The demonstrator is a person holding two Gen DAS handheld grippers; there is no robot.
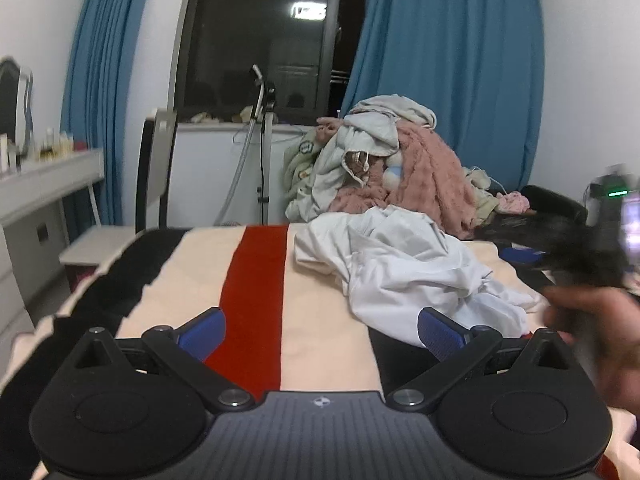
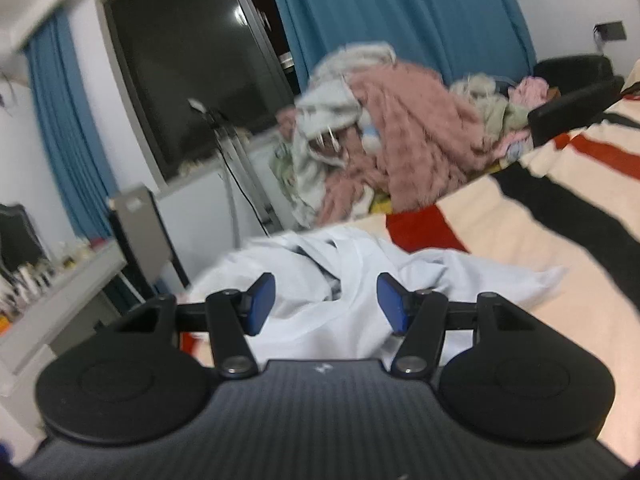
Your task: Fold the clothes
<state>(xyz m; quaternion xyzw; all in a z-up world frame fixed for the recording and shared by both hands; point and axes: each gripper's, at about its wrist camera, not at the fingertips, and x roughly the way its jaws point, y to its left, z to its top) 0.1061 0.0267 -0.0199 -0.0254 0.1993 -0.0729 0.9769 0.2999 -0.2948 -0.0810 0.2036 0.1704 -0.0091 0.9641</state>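
A crumpled white garment [image 1: 404,268] lies on the striped bedspread [image 1: 256,280]. My left gripper [image 1: 322,330] is open and empty, low over the bed, with the garment just beyond its right finger. In the right wrist view the same white garment [image 2: 320,280] lies directly ahead. My right gripper [image 2: 326,302] is open and empty, hovering just above the cloth, jaws spread on either side of a fold. The right gripper and the hand holding it [image 1: 600,312] show blurred at the right edge of the left wrist view.
A heap of clothes with a pink fluffy garment [image 1: 416,168] and grey hoodie [image 1: 360,140] sits at the bed's far end. A chair [image 1: 156,168] and white dresser [image 1: 44,184] stand left. Blue curtains [image 1: 448,60] flank a dark window. A tripod [image 1: 264,140] stands behind.
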